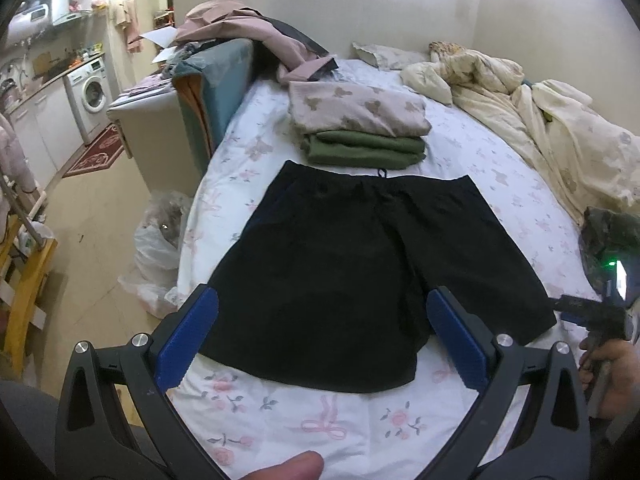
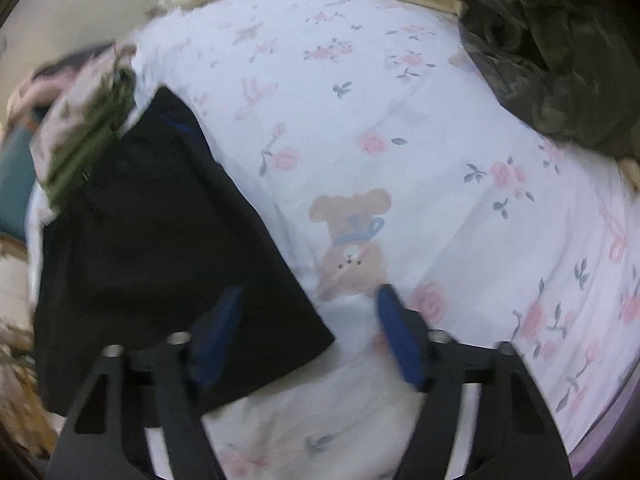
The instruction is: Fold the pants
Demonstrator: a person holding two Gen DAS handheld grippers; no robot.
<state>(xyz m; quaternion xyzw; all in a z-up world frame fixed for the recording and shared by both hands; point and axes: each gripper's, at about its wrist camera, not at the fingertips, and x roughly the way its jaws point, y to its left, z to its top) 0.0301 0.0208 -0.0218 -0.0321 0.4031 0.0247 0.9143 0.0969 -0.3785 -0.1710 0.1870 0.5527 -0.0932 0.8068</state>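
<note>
Black shorts [image 1: 352, 264] lie flat and spread on the floral bed sheet [image 1: 320, 420], waistband toward the far side. My left gripper [image 1: 320, 304] is open, its blue pads over the near left leg hem. My right gripper [image 2: 310, 296] is open above the right leg's corner of the shorts [image 2: 160, 248]; the view is blurred. The right gripper also shows at the right edge of the left wrist view [image 1: 592, 312], just off the shorts' right hem.
A folded stack of a bear-print garment [image 1: 356, 110] on a green one [image 1: 360, 148] lies beyond the waistband. A crumpled cream duvet [image 1: 520, 96] fills the far right. A camouflage garment [image 2: 552, 52] lies to the right. The bed edge drops at left, with a plastic bag [image 1: 160, 248] on the floor.
</note>
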